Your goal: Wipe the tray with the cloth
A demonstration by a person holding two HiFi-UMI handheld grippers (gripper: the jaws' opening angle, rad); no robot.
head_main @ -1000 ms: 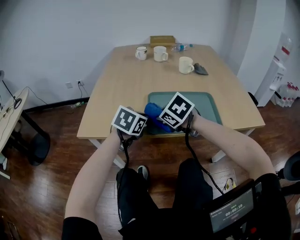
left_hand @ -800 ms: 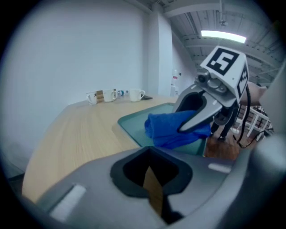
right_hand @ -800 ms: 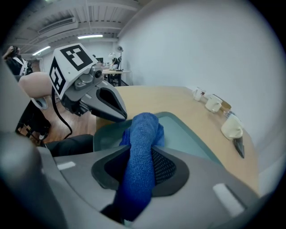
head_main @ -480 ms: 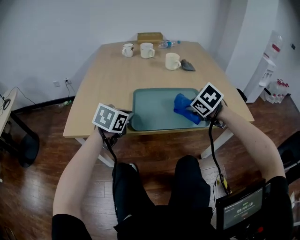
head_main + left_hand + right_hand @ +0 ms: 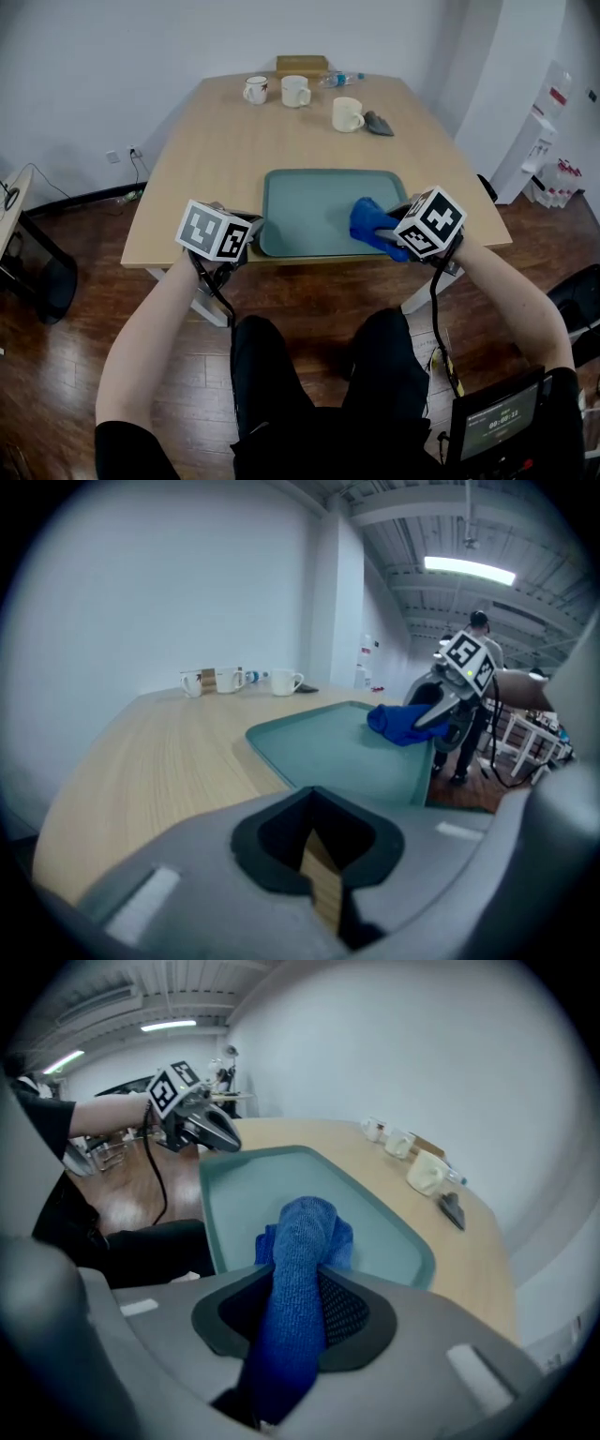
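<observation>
A teal tray [image 5: 309, 202] lies near the table's front edge. My right gripper [image 5: 392, 234] is shut on a blue cloth [image 5: 371, 221], whose bunched end rests on the tray's front right part. In the right gripper view the cloth [image 5: 300, 1260] runs up between the jaws and over the tray [image 5: 248, 1194]. My left gripper [image 5: 249, 228] is shut and empty, just off the tray's front left corner. In its own view the jaws [image 5: 323, 888] meet over bare wood, with the tray [image 5: 337, 752] and cloth [image 5: 398, 722] ahead.
At the table's far end stand three mugs [image 5: 255, 89] [image 5: 295, 90] [image 5: 346, 113], a dark grey object [image 5: 379, 123], a plastic bottle [image 5: 339, 79] and a cardboard box [image 5: 301, 65]. The table's front edge [image 5: 187, 260] runs just under both grippers.
My right gripper has carried the cloth from the tray's front left across to its front right. The left gripper has stayed by the front left corner.
</observation>
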